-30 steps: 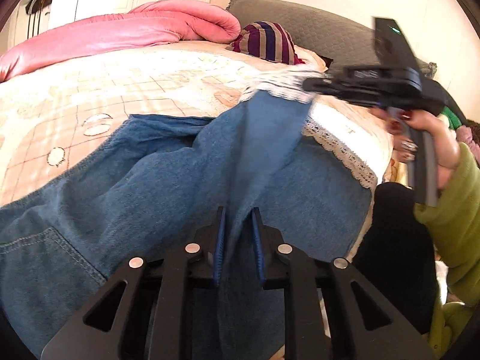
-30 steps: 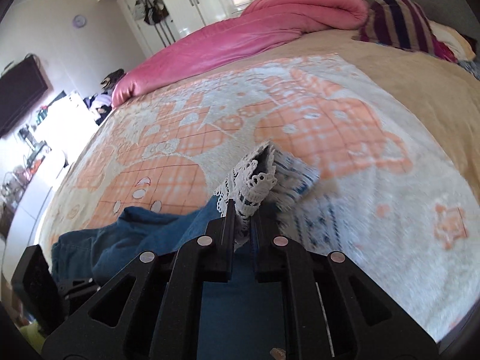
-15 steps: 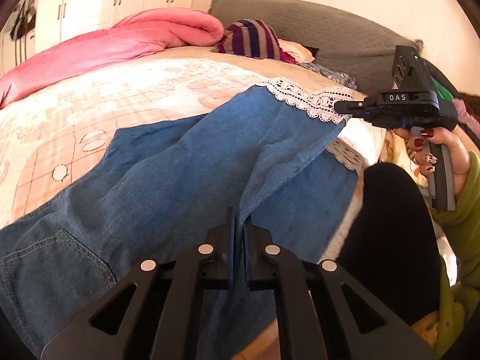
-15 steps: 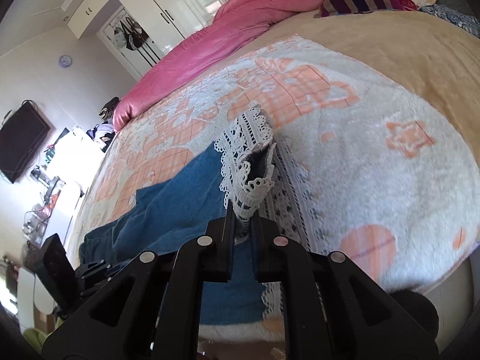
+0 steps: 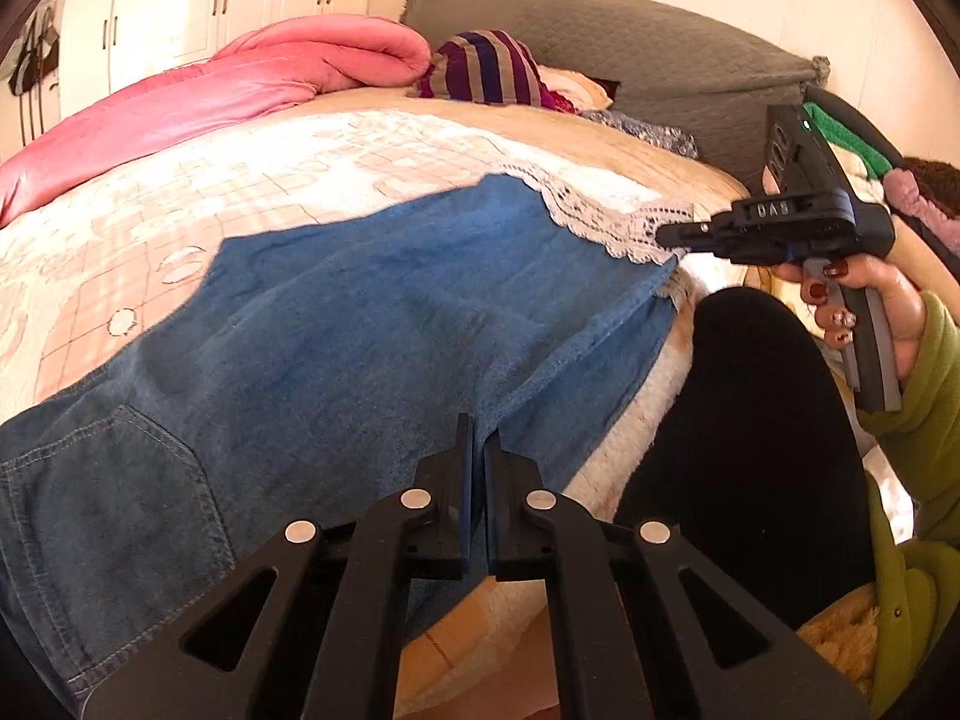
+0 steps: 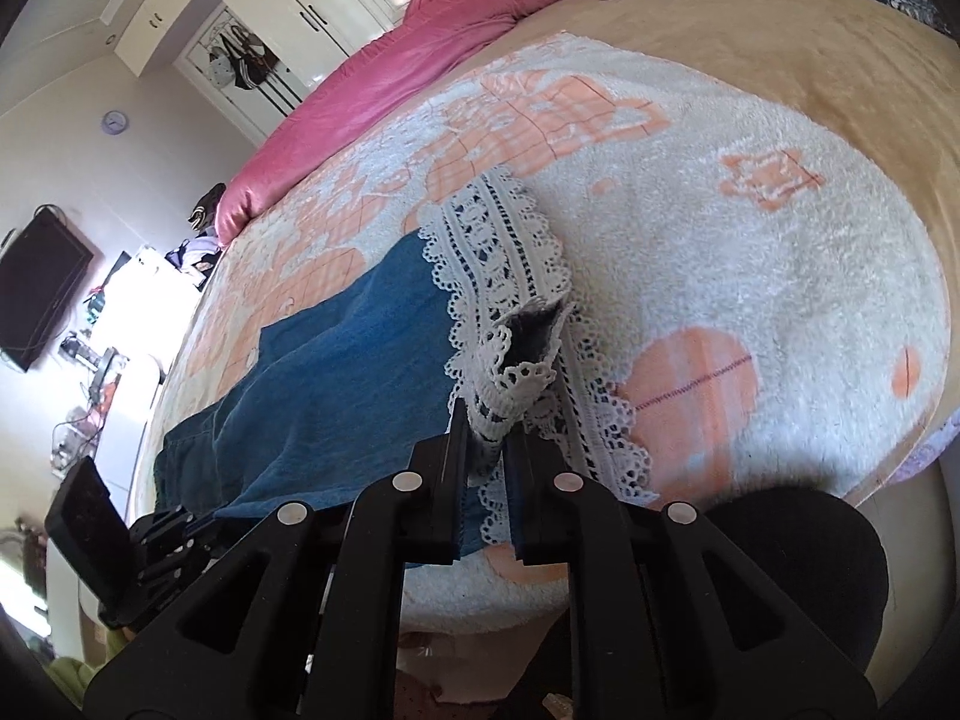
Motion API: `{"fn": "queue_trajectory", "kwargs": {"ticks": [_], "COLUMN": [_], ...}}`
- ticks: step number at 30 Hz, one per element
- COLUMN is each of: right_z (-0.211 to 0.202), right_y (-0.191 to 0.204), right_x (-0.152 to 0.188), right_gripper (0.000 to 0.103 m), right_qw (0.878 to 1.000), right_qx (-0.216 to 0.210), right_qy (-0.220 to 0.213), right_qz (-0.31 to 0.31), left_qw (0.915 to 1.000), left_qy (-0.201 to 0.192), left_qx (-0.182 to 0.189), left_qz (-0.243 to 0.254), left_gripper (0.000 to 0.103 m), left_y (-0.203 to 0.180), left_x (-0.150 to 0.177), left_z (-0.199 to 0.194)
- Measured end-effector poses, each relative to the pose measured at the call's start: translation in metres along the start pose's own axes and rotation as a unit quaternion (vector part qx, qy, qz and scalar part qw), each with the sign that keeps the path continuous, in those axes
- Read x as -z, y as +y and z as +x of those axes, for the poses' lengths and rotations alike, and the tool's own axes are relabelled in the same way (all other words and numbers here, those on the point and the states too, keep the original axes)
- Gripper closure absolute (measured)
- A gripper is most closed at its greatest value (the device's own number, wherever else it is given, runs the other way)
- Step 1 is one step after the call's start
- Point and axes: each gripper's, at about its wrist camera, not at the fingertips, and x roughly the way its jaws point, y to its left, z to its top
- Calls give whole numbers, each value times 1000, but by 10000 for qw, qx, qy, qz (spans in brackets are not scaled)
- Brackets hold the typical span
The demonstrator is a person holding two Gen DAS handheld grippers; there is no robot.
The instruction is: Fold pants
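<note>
Pants (image 5: 336, 324) lie spread across the bed (image 5: 240, 180), one leg over the other; left gripper (image 5: 477, 438) pinches the near denim edge; right gripper (image 6: 486, 432) is clamped on the lace hem (image 6: 504, 276) (bunched between its fingers).

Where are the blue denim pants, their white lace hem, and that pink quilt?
Blue denim pants (image 5: 336, 324): left wrist view, middle of the spread leg.
White lace hem (image 6: 504, 264): right wrist view, flat lace band above the fingers.
Pink quilt (image 5: 198, 102): left wrist view, its rolled top.
</note>
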Motion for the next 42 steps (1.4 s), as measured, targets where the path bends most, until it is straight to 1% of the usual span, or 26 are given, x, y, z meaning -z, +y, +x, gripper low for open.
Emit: {"fn": "queue_trajectory", "kwargs": {"ticks": [2, 3, 4, 7, 8, 9, 10, 13, 17, 19, 22, 24, 25, 27, 29, 30, 31, 32, 33, 35, 36, 38, 39, 40, 42], "right_z": [0, -1, -2, 0, 2, 2, 2, -3, -11, -9, -2, -9, -15, -30, -40, -41, -40, -34, -28, -8, -1, 19, 28, 37, 59], "right_y": [-3, -6, -8, -14, -15, -16, -17, -19, -21, -22, -28, -30, -28, -17, 4, 16, 28, 44, 54, 77, 85, 100, 103, 105, 99], "right_x": [-1, -1, -1, 0, 0, 0, 0, 0, 0, 2, 4, 5, 4, 4, 6, 9, 13, 20, 26, 38, 40, 44, 45, 46, 51], "right_gripper": [82, 70, 65, 67, 75, 88, 92, 92, 92, 92, 88, 86, 83, 83, 82, 77, 75, 72, 70, 70, 70, 69, 66, 64, 62], "right_qw": [10000, 10000, 9999, 9998, 9998, 9998, 9998, 9998, 9999, 9998, 9993, 9993, 9991, 9970, 9933, 9906, 9875, 9829, 9797, 9714, 9685, 9619, 9596, 9575, 9524], "right_qx": [20, 22, 8, 31, 43, 73, 82, 73, 132, 170, 252, 302, 404, 653, 675, 626, 546, 420, 320, 33, -14, -29, 7, 96, 445], "right_qy": [-8, -13, -26, 7, 29, 29, 15, -7, -26, 44, 178, 54, -59, -350, -477, -493, -457, -316, -175, 199, 300, 561, 697, 841, 1225], "right_qz": [41, 94, 141, 205, 213, 200, 179, 174, 85, 64, 193, 221, 147, -245, -813, -1107, -1406, -1765, -1969, -2367, -2473, -2676, -2727, -2758, -2757], "left_qw": [10000, 10000, 10000, 9999, 9998, 9998, 9998, 10000, 9998, 9997, 9997, 9994, 9993, 9993, 9992, 9992, 9992, 9992, 9992, 9992, 9992, 9991, 9990, 9990, 9991], "left_qy": [47, 63, 83, 166, 192, 191, 168, 4, -65, -25, 187, 282, 290, 302, 315, 327, 332, 338, 344, 348, 350, 372, 399, 425, 403], "left_qx": [-44, -37, -28, -31, -18, -4, 9, 20, 189, 194, 185, 216, 230, 221, 226, 219, 220, 218, 210, 201, 199, 191, 177, 141, 103], "left_qz": [42, 31, 20, -27, -71, -89, -96, 54, 99, 147, 19, -34, -36, -11, -14, -24, -35, -39, -37, -23, -15, -25, -33, -44, -107], "left_gripper": [100, 100, 100, 100, 100, 101, 101, 101, 101, 101, 100, 100, 100, 100, 100, 100, 100, 100, 100, 100, 99, 98, 95, 93, 84], "left_y": [-2, -2, -1, 0, 2, 3, 3, 0, -3, -4, 2, 5, 6, 5, 6, 6, 6, 6, 6, 5, 4, 5, 5, 5, 8], "left_x": [1, 1, 2, 5, 6, 6, 5, 3, 3, 5, 8, 11, 12, 12, 13, 14, 14, 14, 15, 14, 14, 15, 15, 15, 15], "left_z": [4, 5, 7, 13, 15, 14, 12, -1, -13, -14, -3, 1, 1, 1, 2, 3, 4, 4, 5, 5, 5, 6, 6, 6, 2]}}
